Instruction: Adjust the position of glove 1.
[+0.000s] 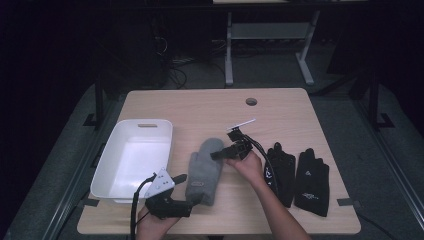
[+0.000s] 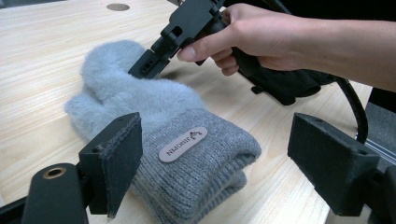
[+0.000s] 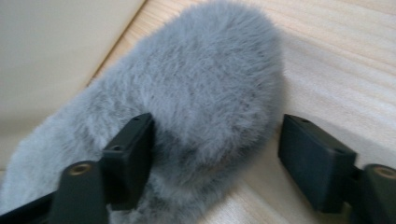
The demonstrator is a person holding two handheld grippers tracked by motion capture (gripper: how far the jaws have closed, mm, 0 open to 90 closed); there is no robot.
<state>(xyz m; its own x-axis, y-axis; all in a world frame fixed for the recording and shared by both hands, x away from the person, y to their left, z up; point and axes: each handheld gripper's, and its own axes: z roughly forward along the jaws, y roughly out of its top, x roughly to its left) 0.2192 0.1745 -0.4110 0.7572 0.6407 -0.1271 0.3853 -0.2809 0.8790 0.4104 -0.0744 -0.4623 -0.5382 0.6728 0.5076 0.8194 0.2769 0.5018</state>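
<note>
Mitten (image 3: pixel 196 107) tip lies between the open right claw (image 3: pixel 215 158).

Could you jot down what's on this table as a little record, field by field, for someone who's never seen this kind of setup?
Surface: wooden table with a round hole near the far edge
In hand: grey fuzzy mitten, lying flat, knit cuff toward the person
Left gripper: open, jaws either side of the cuff
Right gripper: open, one jaw sunk in the fuzzy tip, the other clear
Left of mitten: white tub
Right of mitten: pair of black gloves, side by side
</note>
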